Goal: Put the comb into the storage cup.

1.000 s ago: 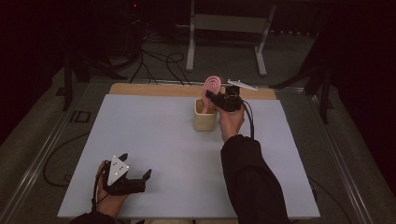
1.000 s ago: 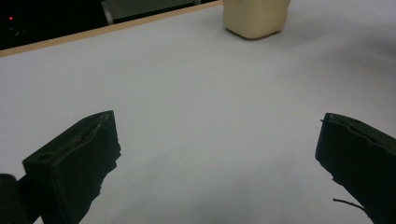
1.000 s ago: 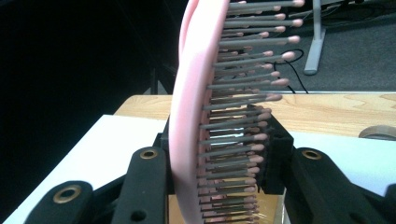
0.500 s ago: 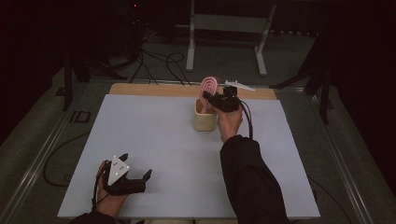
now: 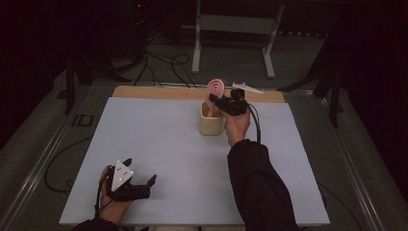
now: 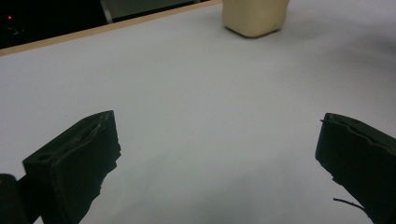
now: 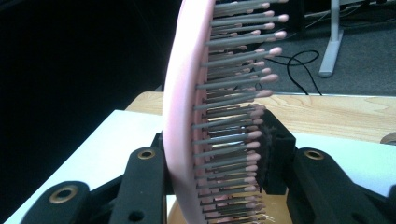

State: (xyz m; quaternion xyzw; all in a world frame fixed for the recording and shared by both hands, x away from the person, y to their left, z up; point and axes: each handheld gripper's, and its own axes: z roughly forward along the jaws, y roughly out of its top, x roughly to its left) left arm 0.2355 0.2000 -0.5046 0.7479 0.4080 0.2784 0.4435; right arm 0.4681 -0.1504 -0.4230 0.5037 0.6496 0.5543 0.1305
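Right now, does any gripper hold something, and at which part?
The right gripper clamps the pink hairbrush across its bristled head, back and bristles. The left gripper holds nothing.

The high view looked forward and down over the whole table [image 5: 159, 144]. The left gripper view sat low, facing across it toward the beige cup [image 6: 254, 17]. The right gripper view was pressed close against the pink hairbrush [image 7: 187, 107], which the high view also caught.

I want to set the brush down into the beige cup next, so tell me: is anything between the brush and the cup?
Nothing visible. The right claw is shut on the pink brush, holding it upright right over the cup, whose mouth looks open. The left claw rests open, far off at the near edge of the table.
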